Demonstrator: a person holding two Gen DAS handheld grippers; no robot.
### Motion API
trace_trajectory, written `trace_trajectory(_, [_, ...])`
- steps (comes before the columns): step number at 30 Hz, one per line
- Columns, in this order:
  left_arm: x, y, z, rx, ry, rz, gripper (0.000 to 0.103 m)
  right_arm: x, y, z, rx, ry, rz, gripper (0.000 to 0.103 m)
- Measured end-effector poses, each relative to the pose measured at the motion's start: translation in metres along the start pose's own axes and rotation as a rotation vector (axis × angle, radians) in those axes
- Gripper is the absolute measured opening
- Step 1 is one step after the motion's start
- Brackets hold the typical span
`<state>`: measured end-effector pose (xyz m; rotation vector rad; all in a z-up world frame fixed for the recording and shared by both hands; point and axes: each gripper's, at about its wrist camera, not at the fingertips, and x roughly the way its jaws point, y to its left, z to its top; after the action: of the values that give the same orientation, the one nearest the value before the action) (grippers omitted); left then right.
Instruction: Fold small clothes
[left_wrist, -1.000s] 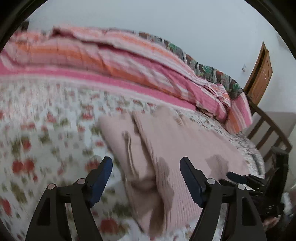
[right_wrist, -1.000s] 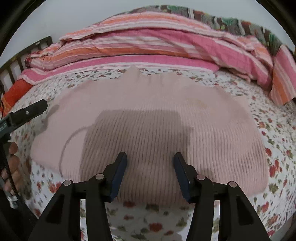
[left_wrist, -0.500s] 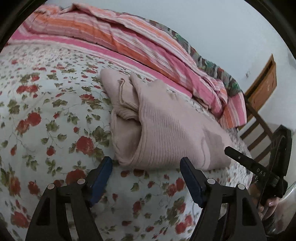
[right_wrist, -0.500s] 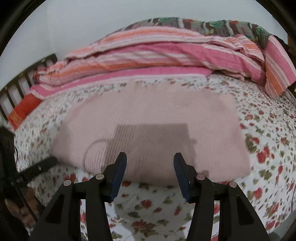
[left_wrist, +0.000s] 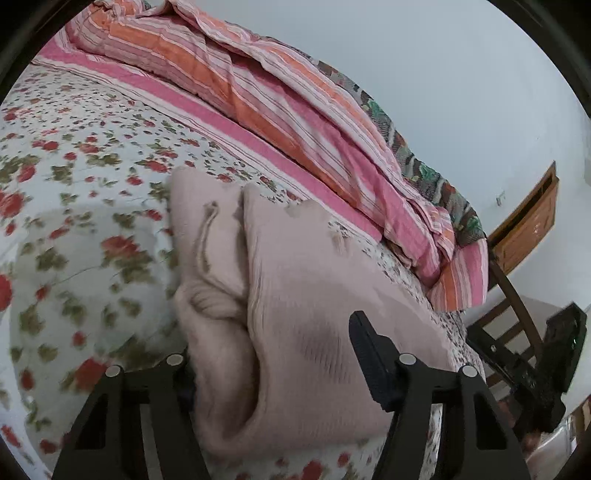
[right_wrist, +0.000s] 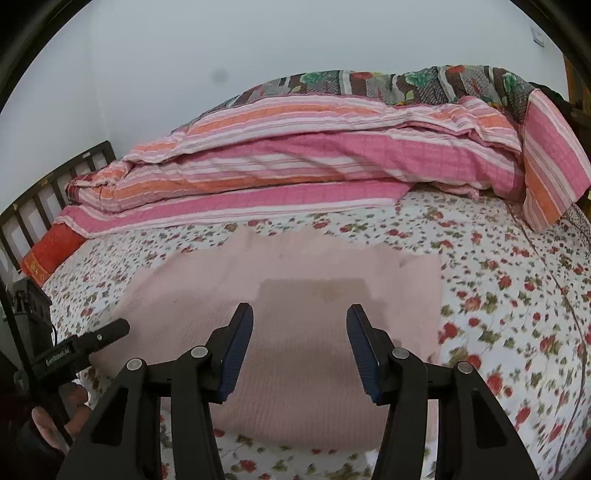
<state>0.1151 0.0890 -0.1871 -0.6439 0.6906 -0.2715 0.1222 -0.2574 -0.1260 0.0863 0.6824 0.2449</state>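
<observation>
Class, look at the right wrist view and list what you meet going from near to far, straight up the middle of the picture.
right gripper → pink knitted garment → floral bedsheet → striped pink and orange quilt → dark floral blanket → white wall

Left gripper (left_wrist: 275, 363): now advanced onto folded pink sweater (left_wrist: 303, 295), left finger under its edge, previously short of it. Right gripper (right_wrist: 299, 347): drawn back slightly.

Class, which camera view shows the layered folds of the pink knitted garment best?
The left wrist view: the pink knitted garment is seen from its end, so its stacked folds show. The right wrist view shows only its flat top, partly blurred.
</observation>
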Motion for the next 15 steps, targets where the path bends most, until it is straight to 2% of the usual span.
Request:
trace_trajectory(6, [0.009,0.000,0.011,-0.035,-0.025,0.070,0.039,-0.004,-0.036,0.000,0.070,-0.017,0.005,0.052])
trace_trajectory(8, [0.008,-0.004,0.015,-0.023,-0.032,0.101,0.028,-0.004,-0.051,-0.004,0.104,-0.021,0.012,0.052])
trace_trajectory(10, [0.005,-0.012,0.019,0.011,-0.037,0.137,0.022,-0.003,-0.064,-0.008,0.126,-0.019,0.002,0.052])
trace_trajectory(15, [-0.005,-0.056,0.027,0.131,-0.069,0.207,0.020,-0.001,-0.095,-0.012,0.198,-0.006,0.008,0.052])
